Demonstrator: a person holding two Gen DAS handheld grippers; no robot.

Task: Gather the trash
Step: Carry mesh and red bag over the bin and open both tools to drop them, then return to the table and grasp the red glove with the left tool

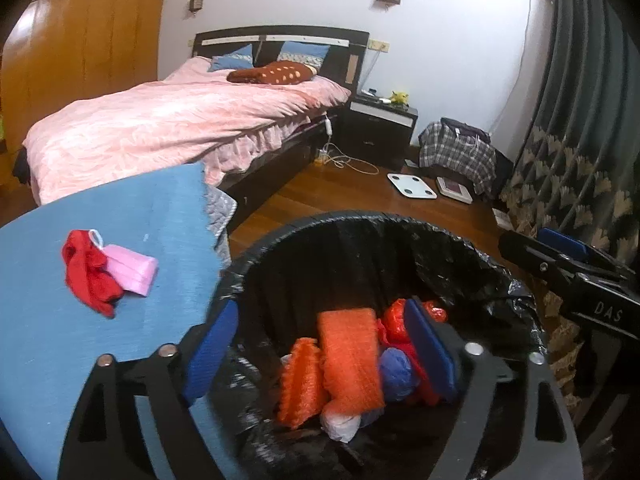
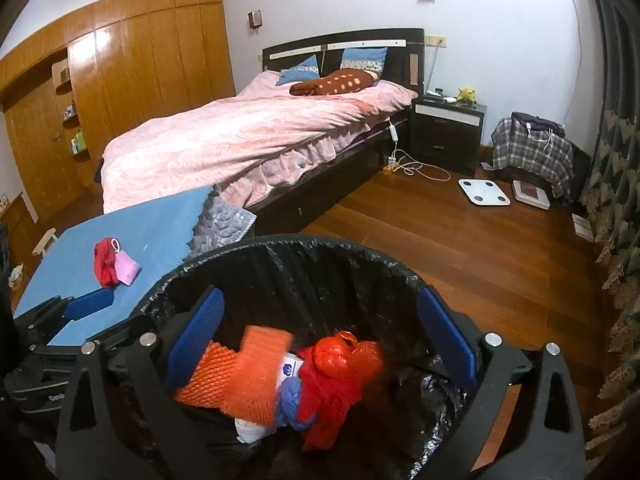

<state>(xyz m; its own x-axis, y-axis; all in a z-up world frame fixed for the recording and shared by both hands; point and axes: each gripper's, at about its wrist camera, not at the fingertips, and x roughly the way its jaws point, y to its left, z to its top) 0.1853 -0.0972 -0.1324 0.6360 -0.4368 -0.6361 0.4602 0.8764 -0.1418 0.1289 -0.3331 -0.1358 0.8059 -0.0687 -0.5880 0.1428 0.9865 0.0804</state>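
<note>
Closest to me, both my grippers hang over the mouth of the trash bin [image 2: 288, 248], which has a black bag as lining. My left gripper [image 1: 320, 354] is spread wide and holds nothing; my right gripper [image 2: 322, 338] is also spread wide, with nothing between its blue pads [image 2: 196, 332]. Below them, inside the bin, I see the trash already collected: an orange net piece [image 1: 350, 360], a red plastic bag [image 2: 340, 364] with a knot, a small blue ball of something [image 2: 290, 394] and some white paper under it. The orange and red pieces look a little blurred, so I judge they are dropping or just settling in the bin. I think the step in hand is the release into the bin, and it looks finished. A little further, on the blue mat [image 1: 132, 208] just beside the bin on its left, a red cloth piece [image 1: 90, 272] and a pink mask [image 1: 134, 270] lie touching each other. These seem the next trash. For this I should swing one gripper left over the mat, lower it with its fingers still apart, and close on the soft pile without pushing it away. Far behind are the bed with the pink cover [image 2: 248, 136], the dark nightstand [image 2: 448, 132] and the white scale [image 2: 484, 192] on the wooden floor.
</note>
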